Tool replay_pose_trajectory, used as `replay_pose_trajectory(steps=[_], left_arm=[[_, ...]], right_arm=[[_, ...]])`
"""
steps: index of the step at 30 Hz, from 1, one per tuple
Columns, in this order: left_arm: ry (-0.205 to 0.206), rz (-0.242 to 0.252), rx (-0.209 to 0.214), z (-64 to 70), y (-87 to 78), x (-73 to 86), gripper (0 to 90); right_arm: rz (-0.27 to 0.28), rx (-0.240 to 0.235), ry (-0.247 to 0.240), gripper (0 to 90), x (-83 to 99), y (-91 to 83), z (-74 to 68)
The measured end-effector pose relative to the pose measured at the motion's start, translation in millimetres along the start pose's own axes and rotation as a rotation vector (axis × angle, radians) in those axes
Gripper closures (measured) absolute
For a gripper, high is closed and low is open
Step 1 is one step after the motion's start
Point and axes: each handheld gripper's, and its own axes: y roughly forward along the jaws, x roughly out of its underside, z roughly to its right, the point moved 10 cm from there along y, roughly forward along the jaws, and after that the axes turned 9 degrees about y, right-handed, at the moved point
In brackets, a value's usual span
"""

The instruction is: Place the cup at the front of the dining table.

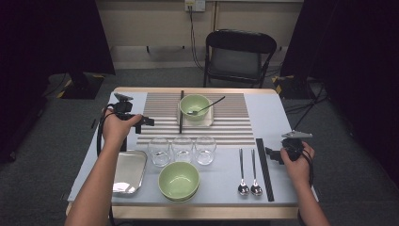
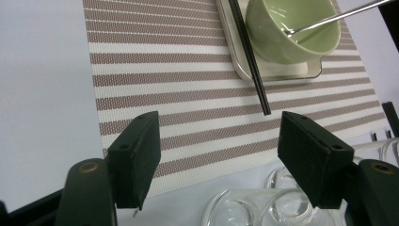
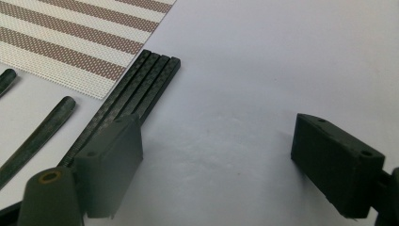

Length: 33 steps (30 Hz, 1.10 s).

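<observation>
One setting looks laid on the mat (image 1: 155,101): tray, bowl (image 1: 195,106), spoon, chopsticks (image 2: 249,56) (left tool (image 2: 219,153) wide, empty). Remaining chopsticks (image 3: 127,103) lie beside the wide, empty right tool (image 3: 216,165).

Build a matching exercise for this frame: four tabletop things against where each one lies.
Things:
1. far green bowl
2. near green bowl
3. metal tray
4. two spoons

Places:
A. front edge, below the three glasses
B. on the striped placemat, a spoon resting in it
C. just left of the black chopsticks
D. front left, by the person's left forearm

Pairs: 1-B, 2-A, 3-D, 4-C
</observation>
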Motion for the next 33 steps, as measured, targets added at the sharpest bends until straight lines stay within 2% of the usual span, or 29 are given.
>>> replay_pose_trajectory(steps=[2, 6, 11, 12, 14, 15, 17, 19, 24, 25, 28, 32, 33], left_arm=[[0.021, -0.007, 0.008, -0.4, -1.9, 1.0, 30.4], [0.014, 0.005, 0.005, 0.4, -2.7, 1.2, 30.2], [0.044, -0.012, 0.008, 1.1, -4.3, 4.0, 30.2], [0.028, 0.009, 0.007, 2.4, -3.3, 2.6, 30.2], [0.036, -0.003, 0.018, 3.0, -2.6, 5.3, 30.2], [0.025, 0.002, 0.012, 3.1, -1.1, 6.0, 30.2], [0.038, -0.007, 0.018, 2.3, 0.0, 8.7, 30.2], [0.029, 0.0, 0.022, 2.6, 1.2, 9.8, 30.2], [0.035, -0.008, 0.018, 1.6, 2.5, 14.9, 30.2], [0.048, -0.014, 0.024, 1.4, 2.0, 16.0, 30.2], [0.041, -0.011, 0.026, 2.9, 2.3, 17.7, 30.2], [0.06, -0.021, 0.032, 3.7, 2.7, 21.6, 30.2], [0.05, -0.011, 0.033, 4.5, 3.1, 21.2, 30.2]], right_arm=[[0.0, -0.001, 0.0, 16.4, 0.0, 0.0, -0.2], [0.0, -0.001, 0.001, 16.4, 0.0, -0.1, -0.2], [-0.001, -0.001, 0.001, 16.4, 0.0, -0.1, -0.2], [0.0, 0.0, 0.0, 16.4, 0.0, 0.0, 0.0], [0.0, -0.001, 0.0, 16.4, 0.0, 0.0, -0.2], [0.0, 0.001, -0.001, 16.4, 0.0, 0.0, 0.0], [0.0, -0.001, 0.0, 16.4, 0.0, 0.0, -0.1], [0.0, 0.0, -0.001, 16.4, 0.0, 0.0, 0.0], [0.0, 0.0, 0.0, 16.4, 0.0, -0.1, -0.2], [0.0, 0.001, 0.0, 16.4, 0.0, 0.0, -0.1], [0.001, 0.001, -0.002, 16.4, 0.0, 0.0, 0.0], [0.001, 0.003, 0.0, 16.4, 0.0, 0.0, 0.0], [0.001, 0.003, 0.0, 16.4, -0.1, 0.0, 0.0]])
